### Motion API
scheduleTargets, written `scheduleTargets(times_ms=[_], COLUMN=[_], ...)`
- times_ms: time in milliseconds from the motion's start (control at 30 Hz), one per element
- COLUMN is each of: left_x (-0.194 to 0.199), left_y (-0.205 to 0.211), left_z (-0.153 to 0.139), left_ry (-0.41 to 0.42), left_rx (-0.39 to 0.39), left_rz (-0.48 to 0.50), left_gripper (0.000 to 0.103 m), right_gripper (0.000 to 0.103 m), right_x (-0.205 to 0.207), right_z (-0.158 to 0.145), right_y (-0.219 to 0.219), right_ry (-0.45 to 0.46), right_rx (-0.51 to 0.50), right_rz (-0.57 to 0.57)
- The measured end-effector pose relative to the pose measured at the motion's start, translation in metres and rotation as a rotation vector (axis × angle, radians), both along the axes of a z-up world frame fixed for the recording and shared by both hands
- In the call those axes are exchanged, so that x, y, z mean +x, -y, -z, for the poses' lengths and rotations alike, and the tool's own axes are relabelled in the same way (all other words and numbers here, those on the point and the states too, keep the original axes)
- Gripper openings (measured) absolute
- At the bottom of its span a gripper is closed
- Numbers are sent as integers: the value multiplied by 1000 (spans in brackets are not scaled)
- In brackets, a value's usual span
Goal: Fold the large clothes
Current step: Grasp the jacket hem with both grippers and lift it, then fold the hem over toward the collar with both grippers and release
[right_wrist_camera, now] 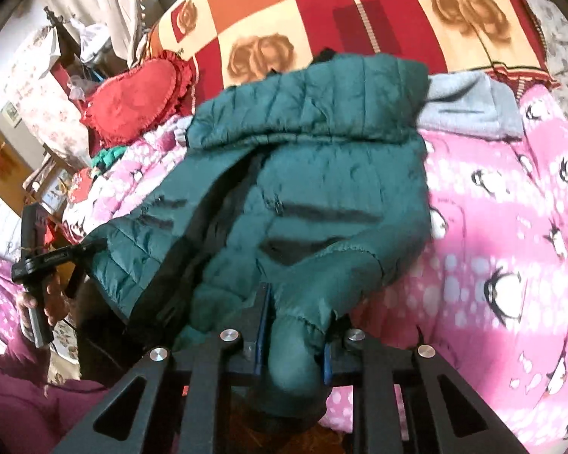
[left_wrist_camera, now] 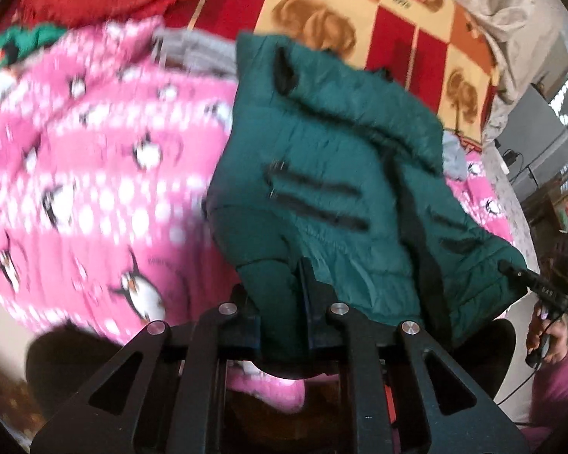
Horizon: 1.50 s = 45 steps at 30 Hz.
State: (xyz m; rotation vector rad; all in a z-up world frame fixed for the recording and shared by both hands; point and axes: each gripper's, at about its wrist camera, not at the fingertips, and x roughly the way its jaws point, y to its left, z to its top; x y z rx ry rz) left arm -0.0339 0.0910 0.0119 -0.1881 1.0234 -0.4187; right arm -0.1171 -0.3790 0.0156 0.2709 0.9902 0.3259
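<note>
You hold the green jacket (left_wrist_camera: 333,174) at its near hem with both grippers. Your left gripper (left_wrist_camera: 284,302) is closed on a fold of the hem, and the fabric is squeezed between its two fingers. Your right gripper (right_wrist_camera: 291,325) is also closed on the jacket; a thick roll of the green fabric fills the space between its blue pads (right_wrist_camera: 262,325). The jacket lies on the pink blanket with penguins (right_wrist_camera: 511,227), its hood end far from you, near the grey cloth (right_wrist_camera: 469,102). The hem hangs between the two grippers, above the blanket. Behind the jacket you see the checked red and orange cover with roses (right_wrist_camera: 322,19), and a red heart pillow (right_wrist_camera: 132,102) at the left in the right wrist view. In that view your left hand (right_wrist_camera: 45,302) grips its handle at the left edge.
</note>
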Motion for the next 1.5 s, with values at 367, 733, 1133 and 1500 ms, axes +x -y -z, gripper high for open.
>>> scheduleTargets(times_ms=[367,733,1133,1500], left_x=[56,194,319,298], left_y=[4,51,66,31], left_z=[-67,-96,-7,-55], left_ry=[167,280,118,162], left_rx=[-98,-3,-6,-213], left_rz=[-73,-170,-209,-180], left_gripper=[15,15,19,80], right_gripper=[19,19,26,68], right_x=[64,206,320,296], right_z=[-54,-72,19,-15], right_y=[30,57,77,82], right_ry=[180,217,78,170], right_rx=[-4,-26,-38,73], right_rz=[133,281,388,401])
